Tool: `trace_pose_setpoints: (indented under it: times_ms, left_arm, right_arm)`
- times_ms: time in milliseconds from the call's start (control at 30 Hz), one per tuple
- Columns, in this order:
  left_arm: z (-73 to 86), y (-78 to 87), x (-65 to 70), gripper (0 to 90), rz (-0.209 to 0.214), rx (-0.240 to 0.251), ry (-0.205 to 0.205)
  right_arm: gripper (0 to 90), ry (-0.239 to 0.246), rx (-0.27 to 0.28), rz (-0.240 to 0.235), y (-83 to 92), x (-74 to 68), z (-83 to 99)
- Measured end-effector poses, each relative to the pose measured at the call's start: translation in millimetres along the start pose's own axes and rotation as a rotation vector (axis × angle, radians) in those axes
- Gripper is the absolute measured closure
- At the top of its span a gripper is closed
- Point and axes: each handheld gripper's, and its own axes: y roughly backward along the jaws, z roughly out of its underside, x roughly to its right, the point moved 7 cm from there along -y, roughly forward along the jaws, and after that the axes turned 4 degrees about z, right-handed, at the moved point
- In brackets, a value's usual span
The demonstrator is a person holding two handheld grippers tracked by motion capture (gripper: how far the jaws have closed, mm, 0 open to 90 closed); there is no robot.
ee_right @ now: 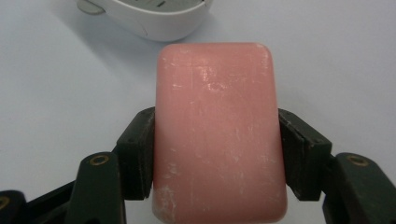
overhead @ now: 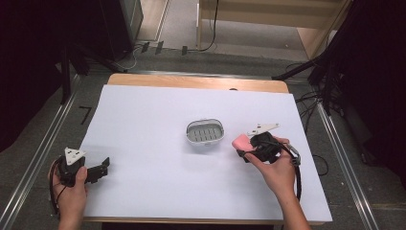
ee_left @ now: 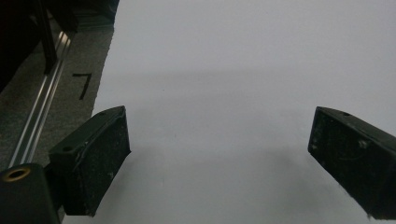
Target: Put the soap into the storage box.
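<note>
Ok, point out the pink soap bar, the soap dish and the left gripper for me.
pink soap bar (ee_right: 217, 130), right gripper view, middle of its top face.
soap dish (overhead: 191, 137), high view, its left rim.
left gripper (ee_left: 219, 158), left gripper view, midway between its open jaws.

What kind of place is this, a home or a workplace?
Probably a lab or a recording setup, not a home. The table is covered with plain white sheet, metal rails run along its sides, and loose cables lie on the grey floor beside dark equipment stands.
</note>
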Motion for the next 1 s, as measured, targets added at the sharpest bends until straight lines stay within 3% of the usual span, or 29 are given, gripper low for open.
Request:
trace_pose_setpoints:
  times_ms: [200, 800, 1000]
  left_arm:
    - [0.1, 0.0, -0.1, 5.8, 0.000, -0.003, 0.000]
    - [0.2, -1.0, 0.5, 5.8, -0.002, -0.007, -0.004]
    - [0.3, -1.0, 0.3, 5.8, 0.000, -0.008, -0.004]
  right_arm:
    - [38.5, 0.023, 0.004, -0.015, -1.3, -2.8, -7.8]
    - [38.5, 0.161, 0.038, -0.061, -5.3, -14.5, -50.9]
    - [38.5, 0.200, 0.031, -0.106, -13.0, -20.9, -61.8]
